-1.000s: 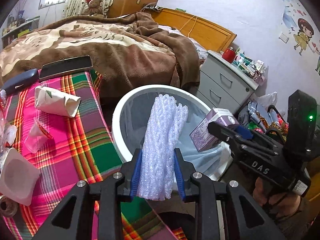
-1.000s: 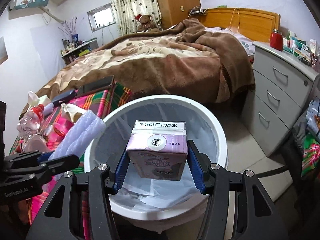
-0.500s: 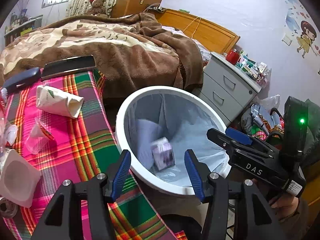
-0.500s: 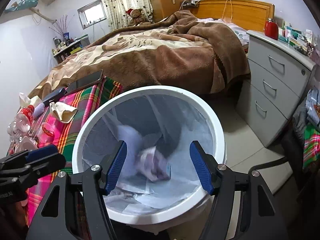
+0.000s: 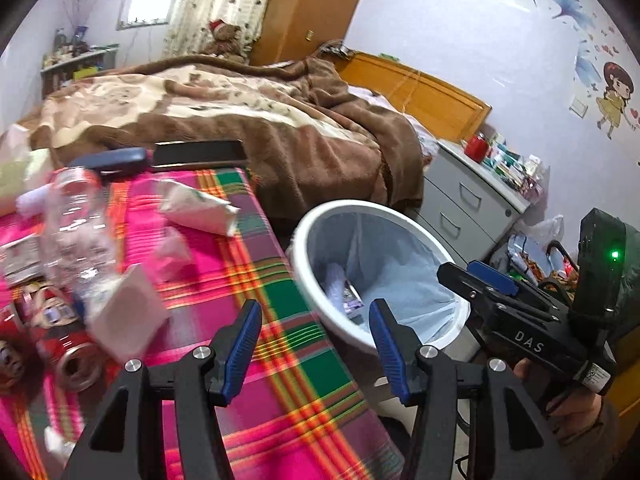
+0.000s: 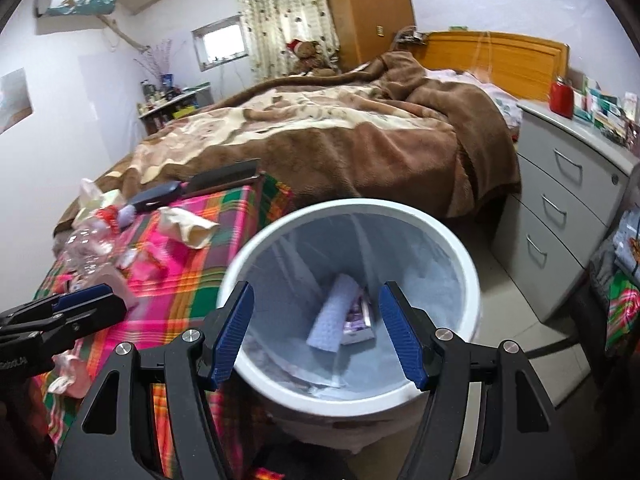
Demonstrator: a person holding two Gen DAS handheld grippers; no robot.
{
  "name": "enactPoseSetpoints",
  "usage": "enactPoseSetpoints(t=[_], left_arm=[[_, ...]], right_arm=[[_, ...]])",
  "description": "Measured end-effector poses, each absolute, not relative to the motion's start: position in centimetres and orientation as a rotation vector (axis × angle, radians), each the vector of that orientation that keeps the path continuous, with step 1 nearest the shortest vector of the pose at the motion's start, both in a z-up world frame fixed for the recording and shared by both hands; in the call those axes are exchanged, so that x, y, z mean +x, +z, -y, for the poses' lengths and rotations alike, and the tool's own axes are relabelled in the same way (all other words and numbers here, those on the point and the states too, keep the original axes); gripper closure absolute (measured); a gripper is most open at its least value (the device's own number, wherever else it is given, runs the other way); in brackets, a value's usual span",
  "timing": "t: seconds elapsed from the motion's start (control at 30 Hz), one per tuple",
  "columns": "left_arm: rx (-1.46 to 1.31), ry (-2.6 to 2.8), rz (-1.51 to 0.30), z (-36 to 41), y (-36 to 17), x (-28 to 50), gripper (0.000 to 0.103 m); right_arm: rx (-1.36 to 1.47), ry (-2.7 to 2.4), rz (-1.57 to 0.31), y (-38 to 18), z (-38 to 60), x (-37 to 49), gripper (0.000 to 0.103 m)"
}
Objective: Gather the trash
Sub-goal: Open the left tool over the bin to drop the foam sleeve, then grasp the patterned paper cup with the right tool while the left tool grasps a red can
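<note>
The white trash bin [image 6: 468, 276] with a pale liner stands beside the plaid-covered table [image 5: 280, 304]; it also shows in the left wrist view [image 5: 316, 236]. Inside lie the white foam net sleeve [image 6: 334, 314] and the purple milk carton [image 6: 358, 320]. My right gripper [image 6: 316, 334] is open and empty above the bin's near rim. My left gripper [image 5: 316, 354] is open and empty over the table's edge, left of the bin. On the table lie a clear plastic bottle [image 5: 76, 224], a crumpled paper cup [image 5: 200, 210], a white foam piece [image 5: 126, 314] and red cans [image 5: 68, 354].
A bed with a brown blanket [image 6: 360, 132] lies behind the table. A grey drawer unit [image 6: 568, 200] stands right of the bin. A dark case [image 5: 116, 160] and a black flat object [image 5: 198, 152] lie at the table's far end. Bags [image 5: 532, 244] clutter the floor at right.
Both grippers opened and dropped the foam sleeve and the milk carton into the bin. The left gripper has since swung left toward the table, bringing the bottle and cans into view.
</note>
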State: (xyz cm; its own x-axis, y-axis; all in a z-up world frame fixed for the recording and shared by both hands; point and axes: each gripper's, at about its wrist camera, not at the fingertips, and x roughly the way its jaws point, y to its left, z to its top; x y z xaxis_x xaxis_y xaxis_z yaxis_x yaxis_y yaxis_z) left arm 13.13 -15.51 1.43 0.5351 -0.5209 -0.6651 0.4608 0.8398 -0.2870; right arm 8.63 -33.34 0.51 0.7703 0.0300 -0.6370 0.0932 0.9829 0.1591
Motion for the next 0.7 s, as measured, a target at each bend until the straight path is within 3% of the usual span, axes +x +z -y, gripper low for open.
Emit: enactPoseSetpoints(t=[0.7], left_arm=[[-0.148,-0.35,-0.736,1.0,2.6,7.9,0.043]], right_arm=[[0.118,0.306,-0.696,0.1,23.0,7.4,0.036]])
